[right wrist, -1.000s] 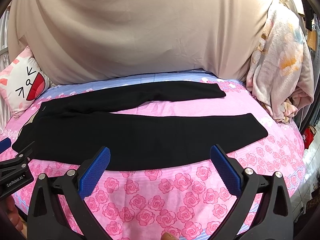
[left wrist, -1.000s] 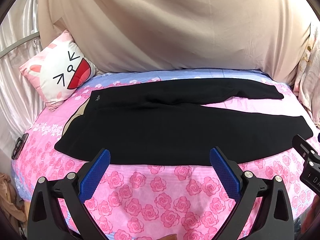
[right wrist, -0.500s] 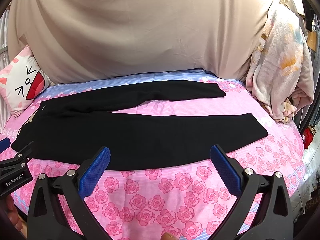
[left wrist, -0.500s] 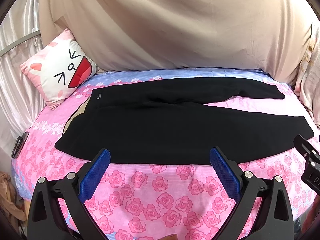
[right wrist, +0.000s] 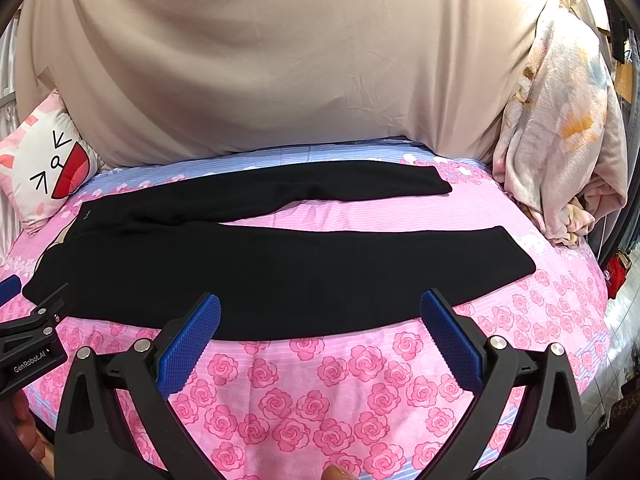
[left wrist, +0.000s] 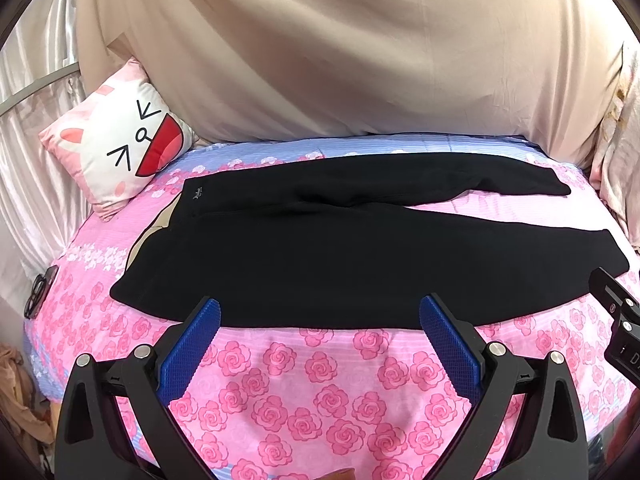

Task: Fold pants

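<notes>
Black pants [left wrist: 340, 252] lie flat on the pink rose bedsheet [left wrist: 304, 380], waistband at the left, both legs stretching right and spread apart. They also show in the right wrist view [right wrist: 280, 272]. My left gripper [left wrist: 320, 316] is open and empty, its blue pads hovering at the near edge of the pants near the waist end. My right gripper [right wrist: 320, 316] is open and empty at the near edge of the near leg. Each gripper's black body shows in the other's view, the right one [left wrist: 620, 320] and the left one [right wrist: 28, 340].
A cat-face pillow [left wrist: 120, 148] leans at the bed's left back. A beige sheet [left wrist: 340, 52] hangs behind the bed. A flowered blanket [right wrist: 560, 140] is piled at the right. A dark small object [left wrist: 38, 292] lies at the bed's left edge.
Both grippers have drifted slightly; the pants sit a touch lower and nearer in the views. Both stay open and empty.
</notes>
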`<state>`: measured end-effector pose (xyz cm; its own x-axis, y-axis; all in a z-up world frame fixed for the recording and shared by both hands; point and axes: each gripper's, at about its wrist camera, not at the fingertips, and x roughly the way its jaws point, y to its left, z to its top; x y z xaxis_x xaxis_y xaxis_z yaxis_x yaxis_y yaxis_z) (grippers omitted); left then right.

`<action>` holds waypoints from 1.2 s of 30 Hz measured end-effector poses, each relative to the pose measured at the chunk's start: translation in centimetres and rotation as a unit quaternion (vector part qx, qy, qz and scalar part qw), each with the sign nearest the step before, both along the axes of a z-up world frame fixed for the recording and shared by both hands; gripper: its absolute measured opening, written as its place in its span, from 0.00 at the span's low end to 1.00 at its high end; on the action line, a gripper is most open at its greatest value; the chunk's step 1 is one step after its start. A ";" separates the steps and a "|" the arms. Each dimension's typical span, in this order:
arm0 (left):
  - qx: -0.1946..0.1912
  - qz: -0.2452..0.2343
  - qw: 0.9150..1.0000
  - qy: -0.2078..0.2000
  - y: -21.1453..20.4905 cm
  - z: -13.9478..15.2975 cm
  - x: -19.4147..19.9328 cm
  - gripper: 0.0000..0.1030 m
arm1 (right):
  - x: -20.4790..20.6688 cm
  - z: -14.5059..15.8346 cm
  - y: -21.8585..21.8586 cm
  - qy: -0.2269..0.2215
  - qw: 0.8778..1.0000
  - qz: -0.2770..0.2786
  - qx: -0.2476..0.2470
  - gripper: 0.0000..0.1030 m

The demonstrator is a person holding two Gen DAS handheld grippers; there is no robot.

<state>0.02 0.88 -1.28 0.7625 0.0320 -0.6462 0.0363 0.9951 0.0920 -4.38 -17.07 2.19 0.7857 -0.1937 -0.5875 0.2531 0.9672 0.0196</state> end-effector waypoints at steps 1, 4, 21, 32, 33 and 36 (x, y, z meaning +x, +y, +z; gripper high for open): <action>0.001 0.000 1.000 0.000 -0.1 0.0 0.0 0.95 | 0.0 0.0 0.0 0.000 1.000 0.000 0.000 0.95; 0.001 -0.002 1.000 0.000 -0.2 -0.1 -0.1 0.95 | 0.0 0.0 -0.1 0.000 1.000 0.000 0.000 0.95; 0.010 0.001 1.000 0.004 0.7 0.0 2.1 0.95 | 3.2 -0.6 -5.2 -0.005 1.000 0.012 0.024 0.95; -0.012 0.061 0.998 -0.003 5.5 -0.5 12.7 0.95 | 22.1 -3.6 -29.0 0.048 0.994 -0.032 0.096 0.95; -0.011 0.068 0.998 -0.006 5.8 -0.6 13.7 0.95 | 23.4 -3.9 -29.9 0.053 0.993 -0.032 0.096 0.95; 0.001 0.090 0.996 -0.008 7.6 -0.9 18.6 0.95 | 28.6 -5.7 -32.5 0.084 0.992 -0.047 0.080 0.95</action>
<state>18.58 8.50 -2.15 0.7546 0.1706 -0.6337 -0.1441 0.9851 0.0936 24.18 -49.61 -3.52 0.6565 -0.1547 -0.7383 0.3543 0.9273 0.1208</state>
